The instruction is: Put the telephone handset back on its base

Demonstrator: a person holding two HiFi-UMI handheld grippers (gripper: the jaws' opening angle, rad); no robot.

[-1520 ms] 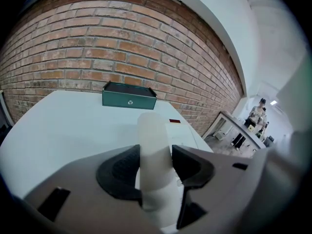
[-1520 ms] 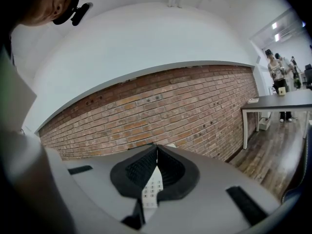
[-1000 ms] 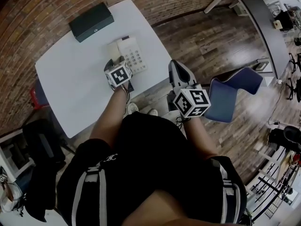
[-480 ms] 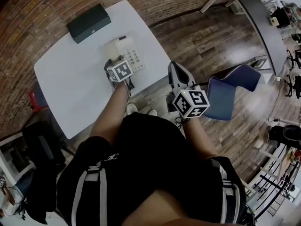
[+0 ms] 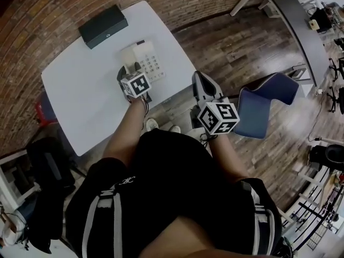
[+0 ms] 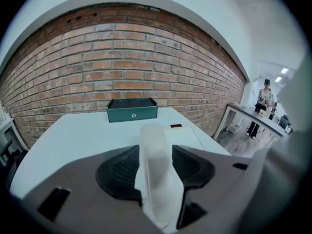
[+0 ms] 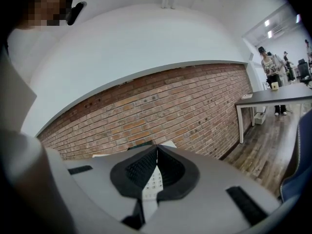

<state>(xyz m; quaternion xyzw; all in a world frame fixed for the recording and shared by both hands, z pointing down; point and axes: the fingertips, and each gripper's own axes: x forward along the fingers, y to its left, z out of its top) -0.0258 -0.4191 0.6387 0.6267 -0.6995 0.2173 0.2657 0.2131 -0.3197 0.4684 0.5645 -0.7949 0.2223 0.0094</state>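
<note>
In the head view little has changed over the last second. Your left gripper sits over the near end of the telephone base as it did before, its marker cube only slightly rolled. Your right gripper hangs off the near edge of the tabletop, beside the blue chair, much where it was. The handset is hidden under the left gripper in this view, so you cannot read from here whether it is seated. In the left gripper view the handset stands between the fingers and runs away from you along their line. Both pads look pressed against its sides, so you are grasping it, and the grip is wide because the handset is wide. Its far end reaches out over the left part of the base, with the flat side of the base just to its right and the dark green box further back by the brick wall. Whether its underside already rests in the cradle I cannot tell. In the right gripper view the fingers are clenched tip to tip with nothing between them, and only the distant keypad shows through the gap lower down. This near stillness suggests the carrying is done and you are settling the handset into place. What is likely left is to feel it sit flat, then let go and draw the left gripper back.
</note>
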